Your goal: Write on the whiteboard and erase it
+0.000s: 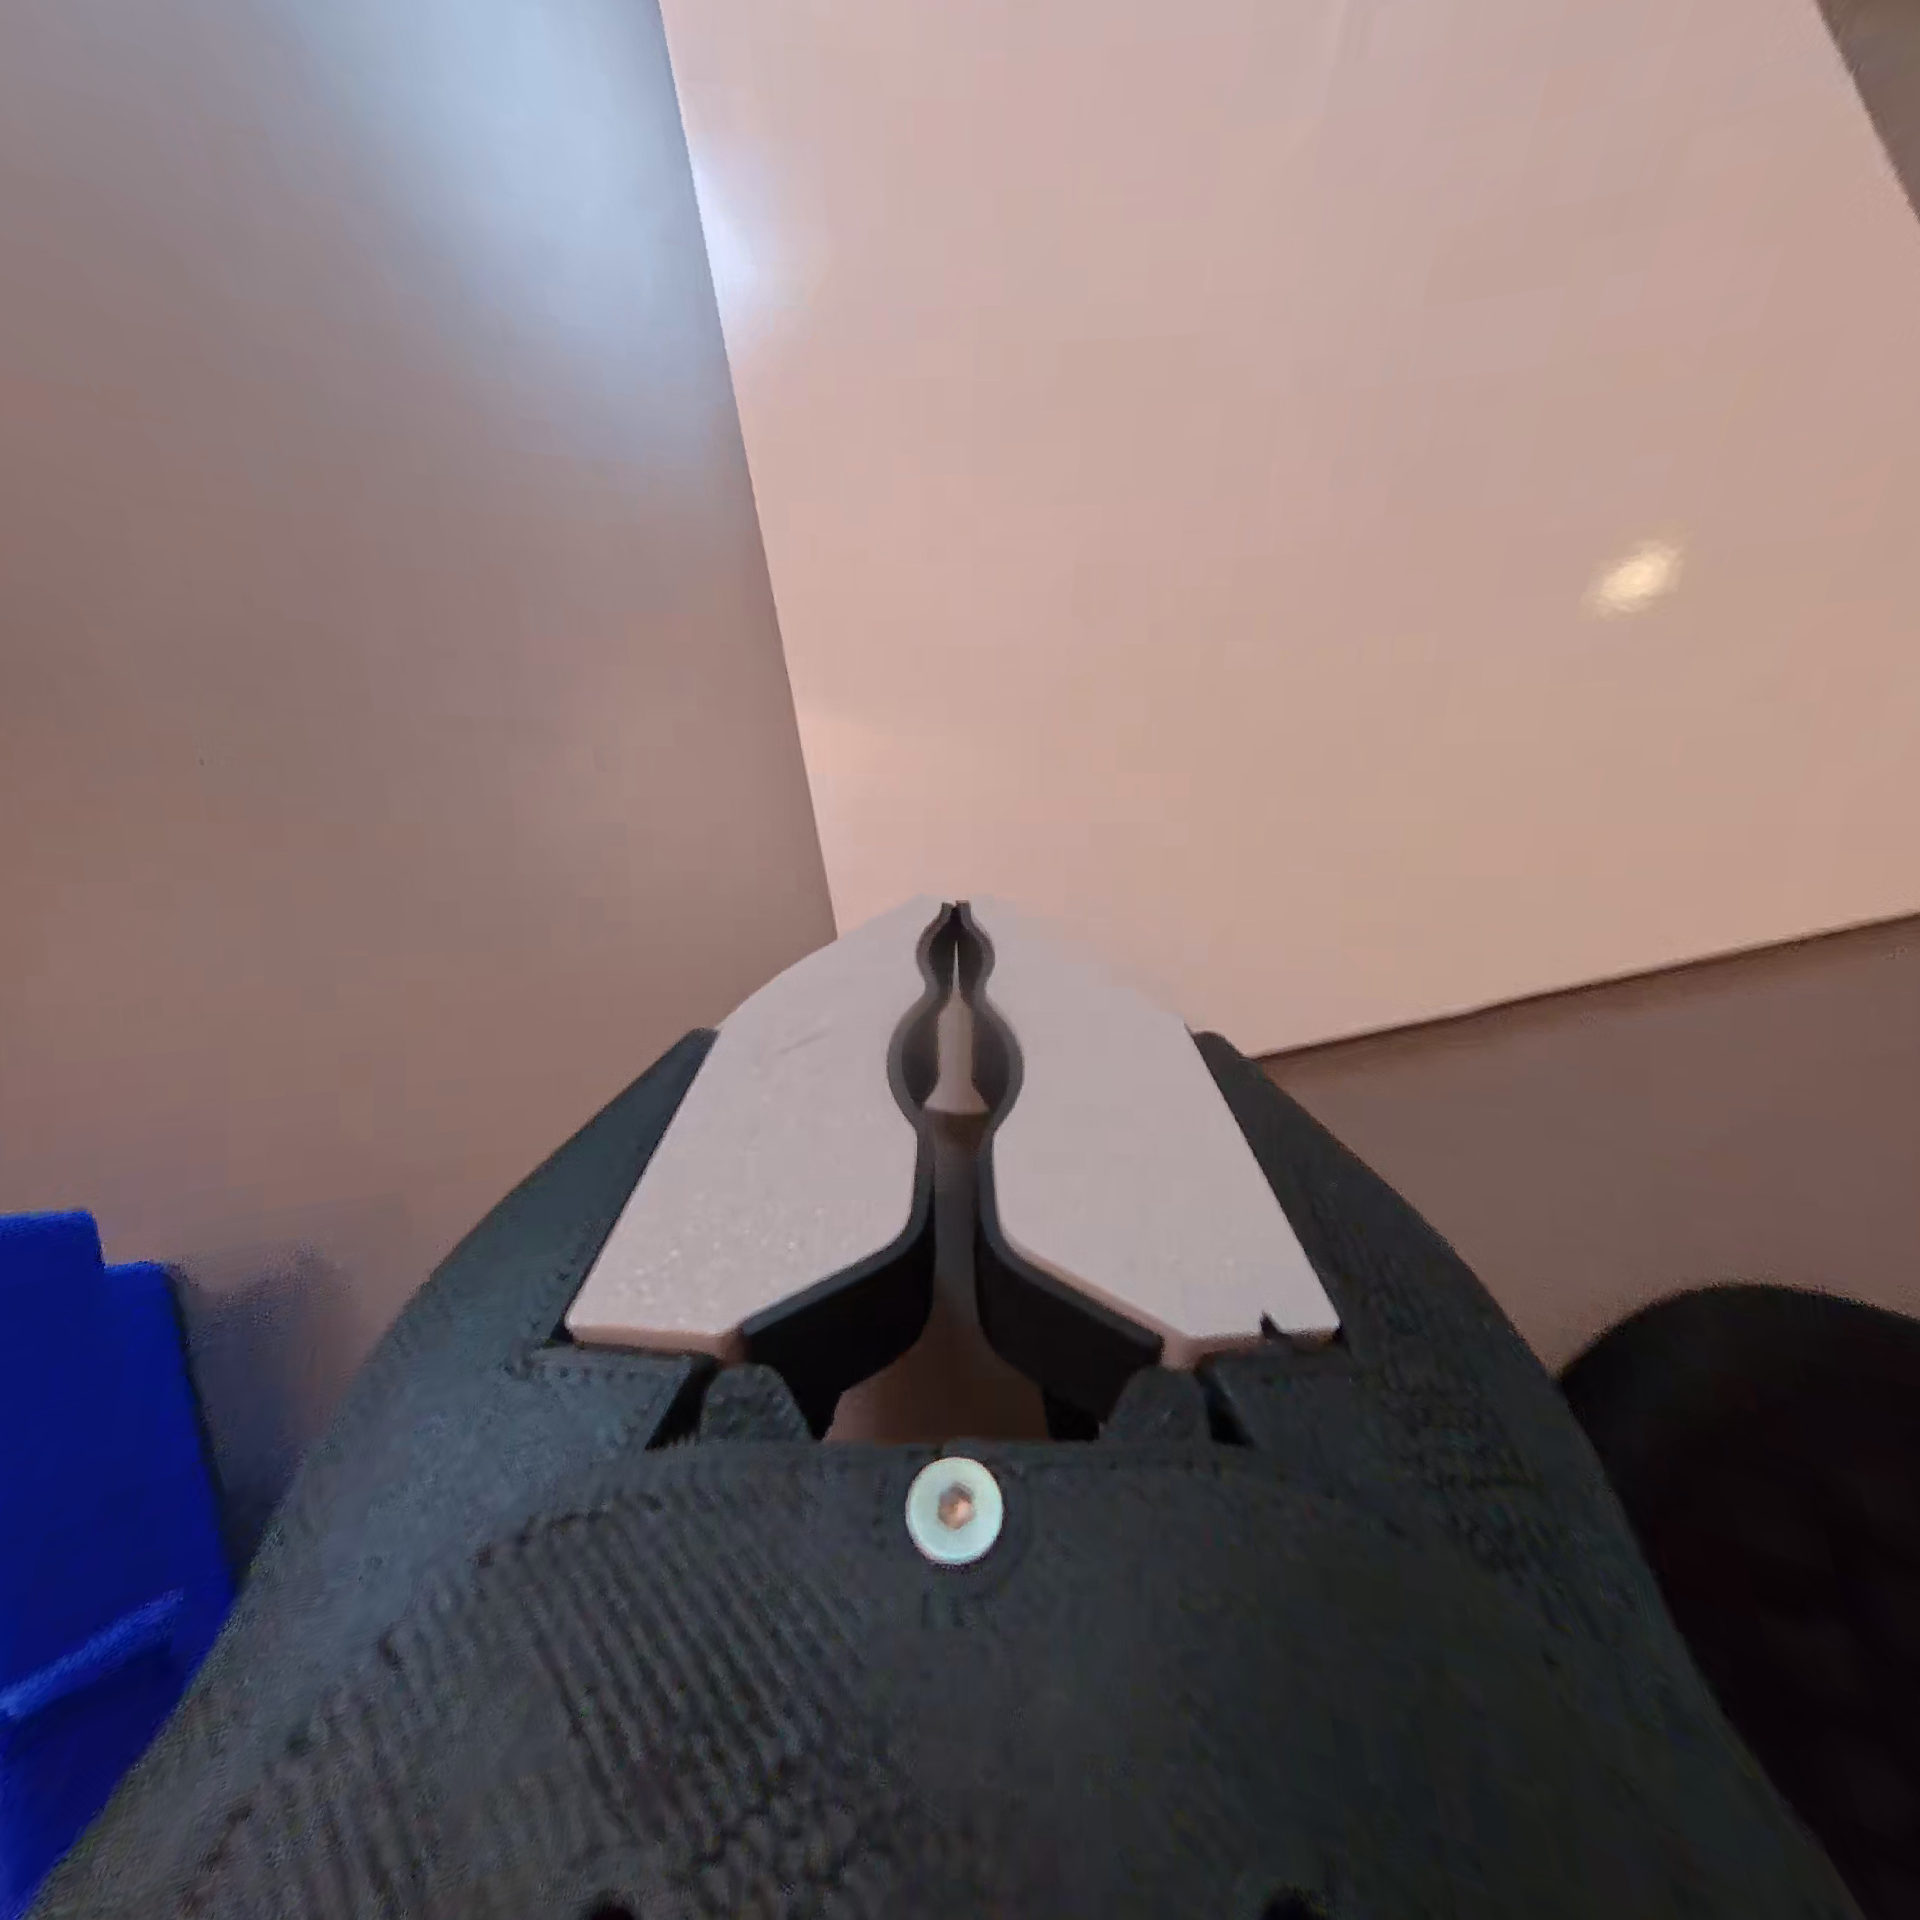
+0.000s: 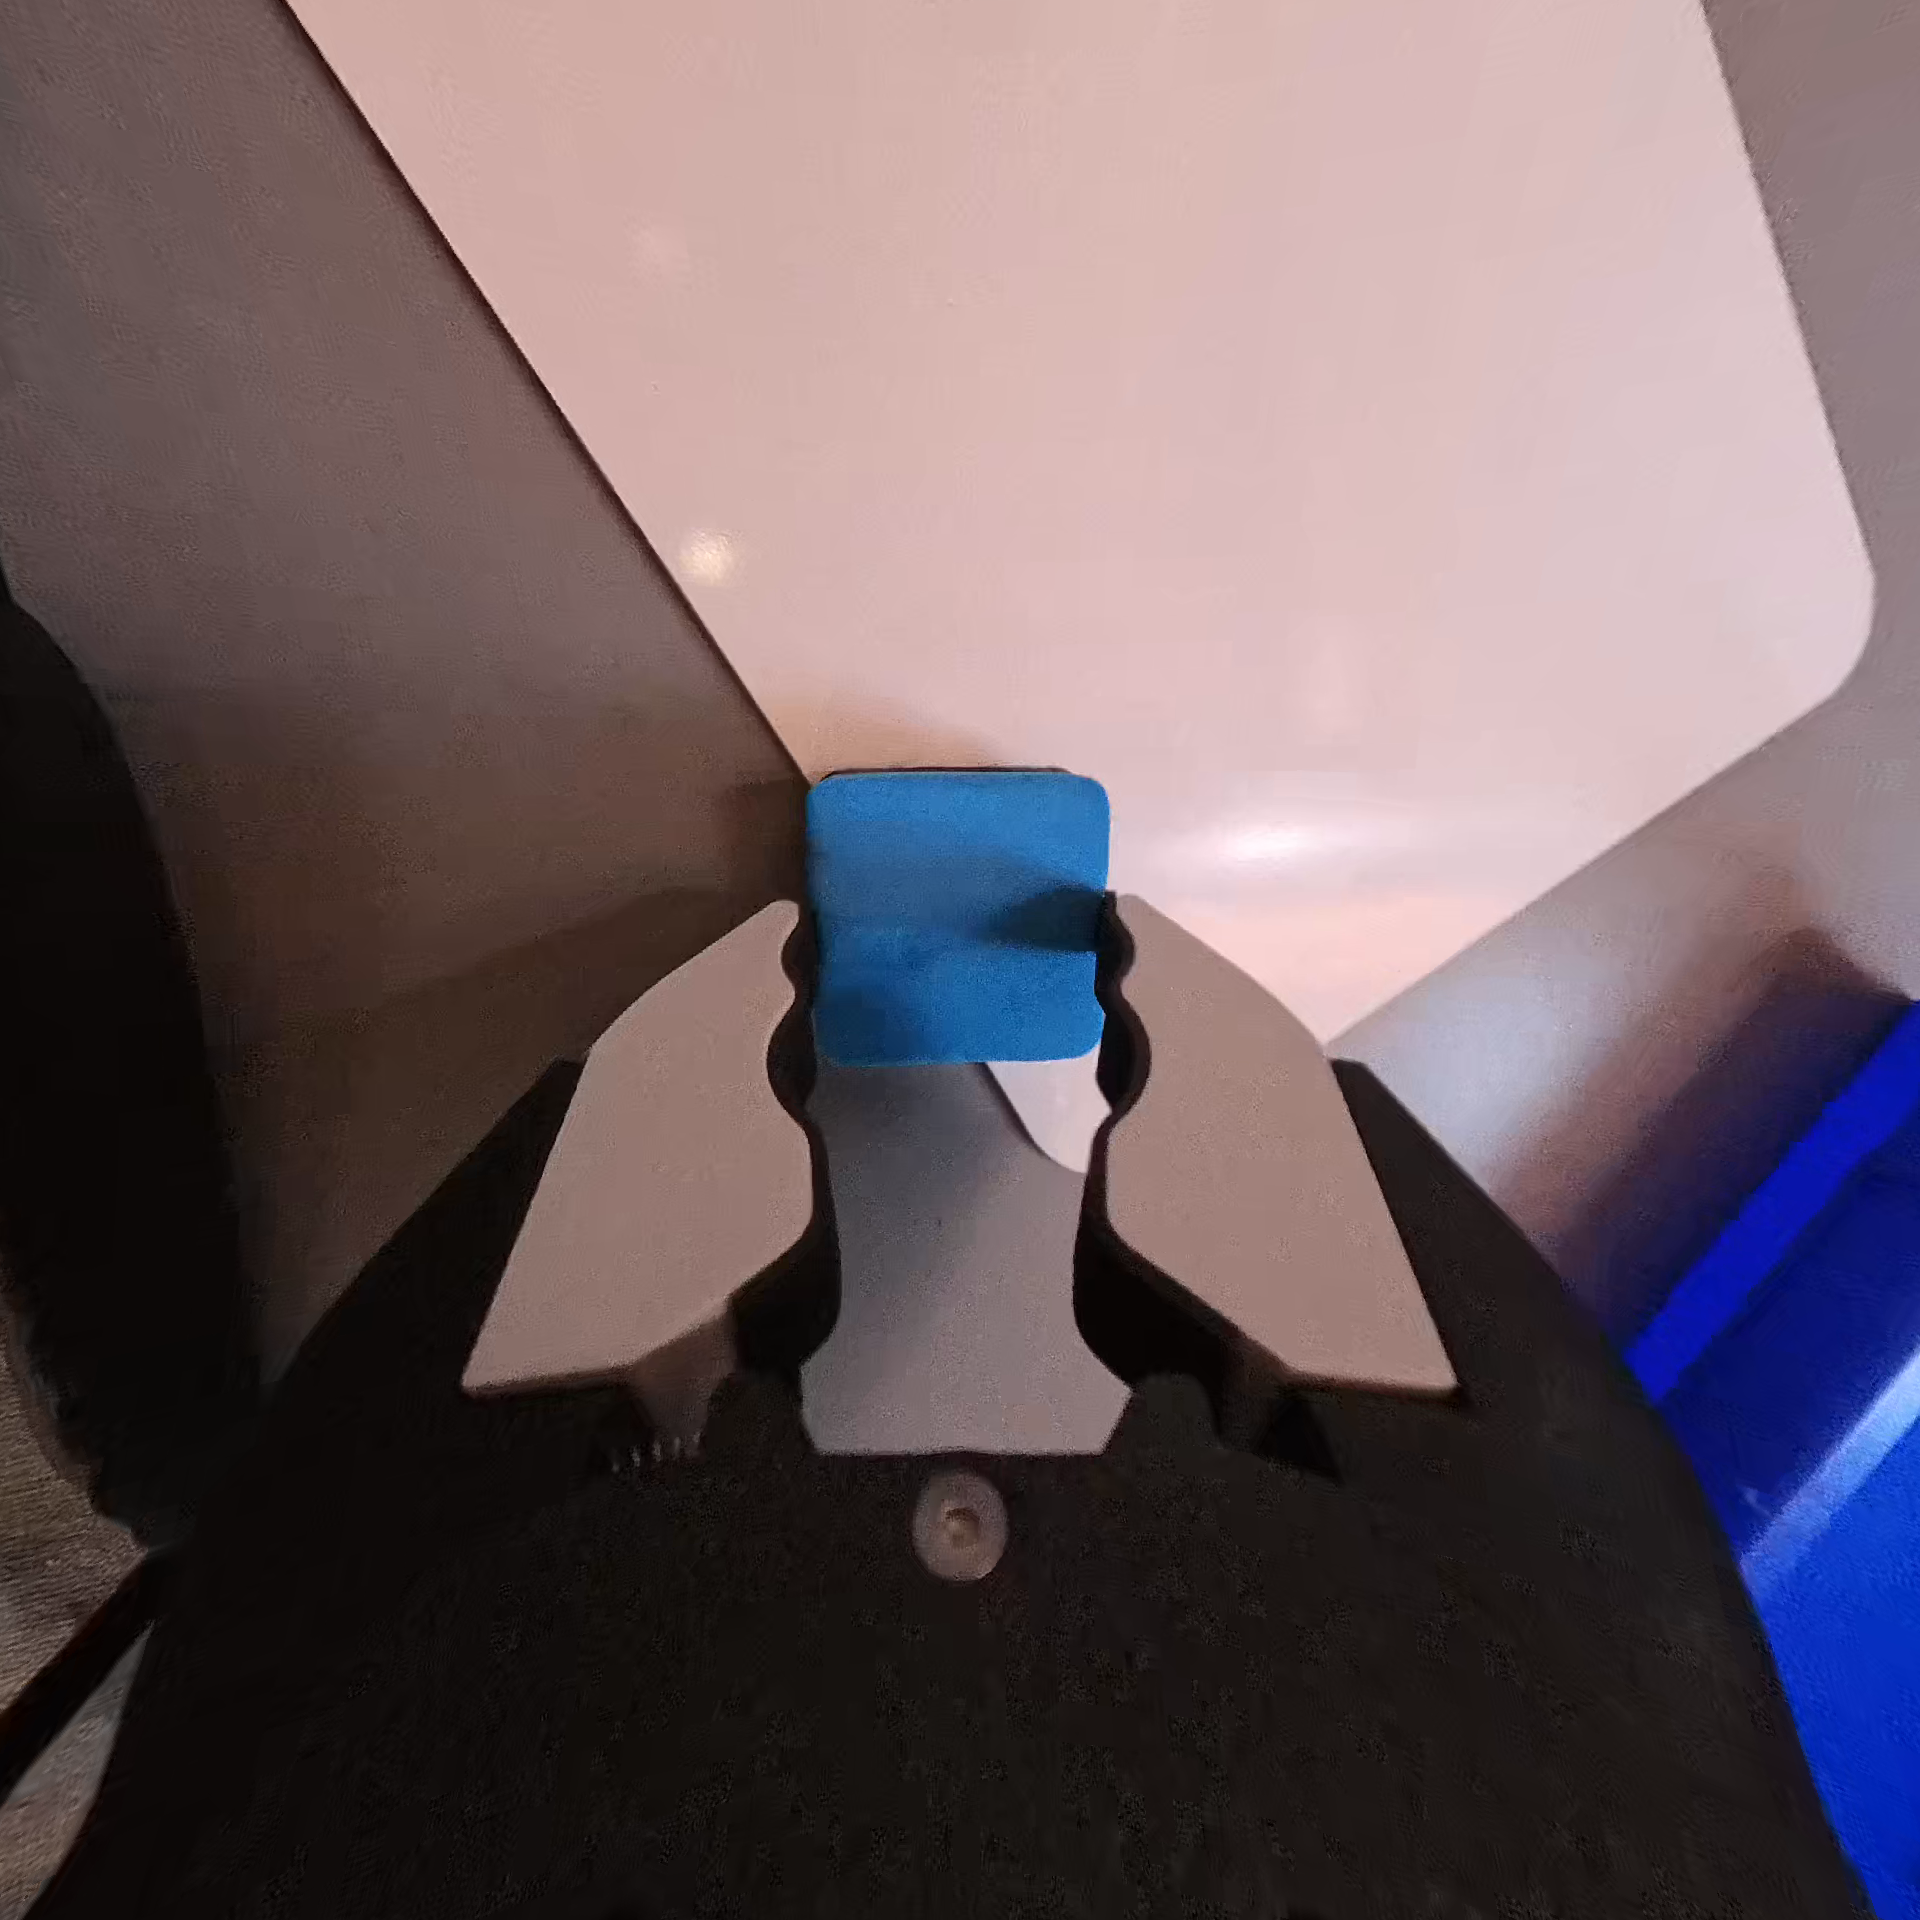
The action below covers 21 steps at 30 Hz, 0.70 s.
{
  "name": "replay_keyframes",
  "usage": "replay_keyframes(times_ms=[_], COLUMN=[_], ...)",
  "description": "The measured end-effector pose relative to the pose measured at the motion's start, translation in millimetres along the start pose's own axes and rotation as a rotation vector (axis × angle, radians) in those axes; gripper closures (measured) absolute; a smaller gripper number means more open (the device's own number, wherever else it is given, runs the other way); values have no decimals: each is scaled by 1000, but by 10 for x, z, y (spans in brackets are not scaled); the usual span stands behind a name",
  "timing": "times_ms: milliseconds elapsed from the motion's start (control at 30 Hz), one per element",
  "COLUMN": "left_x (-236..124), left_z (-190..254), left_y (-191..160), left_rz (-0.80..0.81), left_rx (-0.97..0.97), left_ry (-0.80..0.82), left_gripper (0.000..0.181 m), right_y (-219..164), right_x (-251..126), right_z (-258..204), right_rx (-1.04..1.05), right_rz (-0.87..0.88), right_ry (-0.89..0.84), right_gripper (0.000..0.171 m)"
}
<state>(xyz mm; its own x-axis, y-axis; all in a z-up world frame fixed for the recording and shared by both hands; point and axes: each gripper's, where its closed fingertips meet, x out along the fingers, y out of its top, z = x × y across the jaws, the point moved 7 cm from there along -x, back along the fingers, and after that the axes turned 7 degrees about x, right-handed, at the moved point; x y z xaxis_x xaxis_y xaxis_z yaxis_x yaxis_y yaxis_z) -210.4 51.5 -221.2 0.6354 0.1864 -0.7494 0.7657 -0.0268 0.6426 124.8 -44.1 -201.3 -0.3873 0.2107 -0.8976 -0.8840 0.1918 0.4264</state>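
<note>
The whiteboard [image 1: 1299, 520] lies flat on a grey table; it shows no marks in either view. My left gripper [image 1: 958, 909] is shut and empty, its tips at the board's left edge near a corner. In the right wrist view my right gripper [image 2: 951, 935] is shut on a blue square eraser [image 2: 951, 920] and holds it against the whiteboard [image 2: 1091, 416] at the board's left edge. A thin dark layer shows along the eraser's far edge. No marker is in view.
A blue plastic bin [image 1: 73, 1507] stands at the lower left of the left wrist view and also shows at the lower right of the right wrist view [image 2: 1808, 1351]. A dark rounded shape [image 1: 1787, 1610] sits at lower right. The grey table [image 2: 312, 623] surrounds the board. One gripper's finger ends stand about 30 centimetres off the other's. The dark rounded shape [image 1: 1787, 1610] is about 15 centimetres from my left fingertips and 35 centimetres from my right.
</note>
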Motion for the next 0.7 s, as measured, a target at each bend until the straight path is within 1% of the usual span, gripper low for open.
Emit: replay_keyframes(times_ms=[67, 100, 133, 267, 400, 500, 567, 700], left_x=[-102, -144, -171, -141, -92, -86, -85, -85], left_z=[52, 75, 89, 136, 109, 92, 80, 5], left_y=[-47, -63, -82, -153, -126, -125, -132, -100], left_rz=[14, 23, 22, -34, -9, -1, 18, 139], left_rx=[-7, -19, -31, -14, -22, -24, -23, -55], left_ry=[-30, -45, -54, -78, -86, -85, -77, -50], left_gripper=[181, 172, 171, 173, 179, 179, 179, 179], right_y=[54, 73, 86, 175, 312, 351, 361, 550], right_x=[24, 41, 65, 143, 231, 288, 309, 293], right_z=[-31, -36, -34, -1, 154, 446, 693, 1374], right_rx=[-16, -21, -30, -13, 76, 188, 225, 333], right_rz=[11, 12, 13, 28, 56, 83, 91, 119], right_ry=[18, 28, 32, 69, 79, 57, 16, -123], right_gripper=[119, 119, 119, 119, 119, 119, 119, 119])
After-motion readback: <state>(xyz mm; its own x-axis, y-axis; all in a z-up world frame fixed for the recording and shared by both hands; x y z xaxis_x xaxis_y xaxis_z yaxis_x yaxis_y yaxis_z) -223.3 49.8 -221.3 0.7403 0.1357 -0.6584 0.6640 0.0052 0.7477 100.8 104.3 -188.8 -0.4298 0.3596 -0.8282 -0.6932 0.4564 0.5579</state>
